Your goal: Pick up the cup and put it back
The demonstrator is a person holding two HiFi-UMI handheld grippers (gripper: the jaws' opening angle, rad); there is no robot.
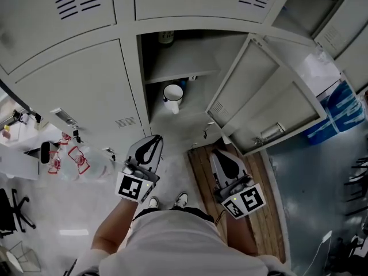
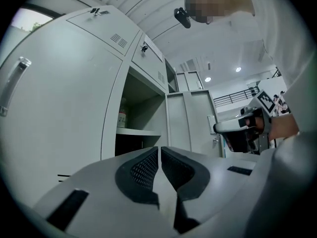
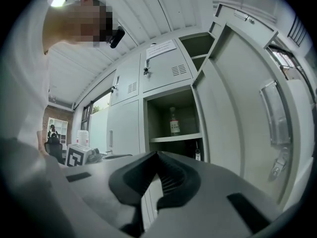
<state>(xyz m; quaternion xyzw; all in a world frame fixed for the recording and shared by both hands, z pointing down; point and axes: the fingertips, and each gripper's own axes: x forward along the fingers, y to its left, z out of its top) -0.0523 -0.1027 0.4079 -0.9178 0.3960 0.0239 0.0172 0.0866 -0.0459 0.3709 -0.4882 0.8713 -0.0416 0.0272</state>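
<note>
Probably light, stiff and smooth-sided, breakable if ceramic: white cup (image 1: 173,95), upright in the open locker (image 1: 192,109), lower compartment. Best taken across the body, clear of the dark handle. Jaws together, empty, on left gripper (image 1: 153,141) and right gripper (image 1: 221,157) alike, well short of it. Contents and material unreadable; absent from both gripper views.

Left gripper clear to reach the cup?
Probably yes: the door is swung open and nothing lies between the left gripper and the cup on its shelf. Jaws are shut, so open first.
</note>
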